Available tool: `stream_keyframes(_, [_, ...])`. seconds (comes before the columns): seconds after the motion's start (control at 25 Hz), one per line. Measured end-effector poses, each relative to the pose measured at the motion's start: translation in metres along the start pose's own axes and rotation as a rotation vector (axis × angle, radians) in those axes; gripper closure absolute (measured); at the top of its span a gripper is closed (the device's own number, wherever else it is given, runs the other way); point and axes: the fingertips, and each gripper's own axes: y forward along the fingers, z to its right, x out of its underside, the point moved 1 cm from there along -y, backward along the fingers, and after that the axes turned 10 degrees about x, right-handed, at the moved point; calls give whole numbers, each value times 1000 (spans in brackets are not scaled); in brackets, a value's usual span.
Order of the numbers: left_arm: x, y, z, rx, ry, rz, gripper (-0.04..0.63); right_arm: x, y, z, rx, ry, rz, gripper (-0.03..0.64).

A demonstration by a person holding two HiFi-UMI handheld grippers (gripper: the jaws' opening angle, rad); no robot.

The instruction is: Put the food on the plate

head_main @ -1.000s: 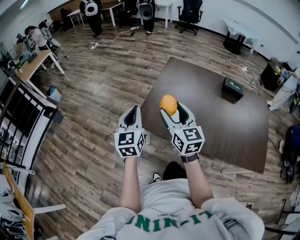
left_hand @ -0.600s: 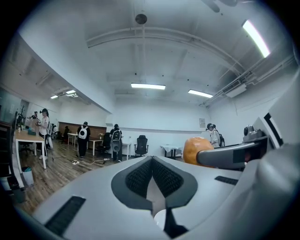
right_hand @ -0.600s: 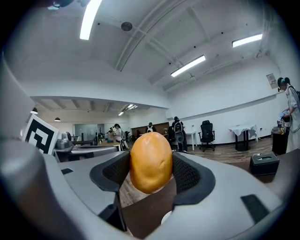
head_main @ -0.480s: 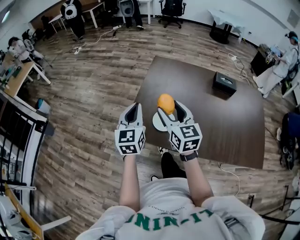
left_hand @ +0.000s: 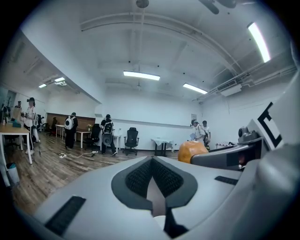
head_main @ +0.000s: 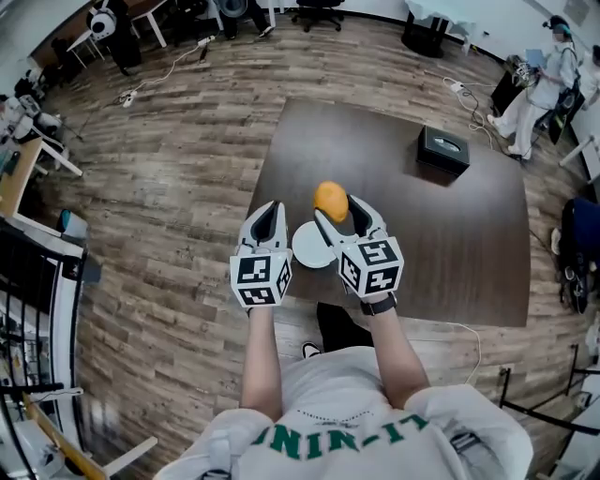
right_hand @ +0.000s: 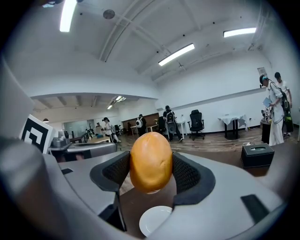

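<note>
My right gripper (head_main: 339, 208) is shut on the food (head_main: 331, 200), a round orange-brown bun held above the dark brown table (head_main: 450, 244). In the right gripper view the bun (right_hand: 150, 161) sits between both black pads, and the white plate (right_hand: 156, 219) lies below and a little nearer. From the head view the plate (head_main: 309, 246) rests near the table's front edge, between the two grippers and partly hidden by the right one. My left gripper (head_main: 270, 211) hangs shut and holds nothing at the plate's left side. The left gripper view shows the bun (left_hand: 191, 151) to its right.
A black box (head_main: 442, 148) stands at the table's far right. Wooden floor surrounds the table. Several people, desks and office chairs (head_main: 314, 9) are at the far end of the room. A person (head_main: 544, 66) stands beyond the table's right corner.
The table has drawn closer and the white plate has come into view under the right gripper. The bun stays gripped. The left gripper stays shut beside it.
</note>
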Motion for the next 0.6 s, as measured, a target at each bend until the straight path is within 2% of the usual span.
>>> stream_keyframes(0.32, [28,33,-16,16,-44,-52,583,29,37,18,34,-12,-78,321])
stream_keyframes(0.6, [61,49,-24,39,-60,-135,583,57,59,21,47,-12,-142,321])
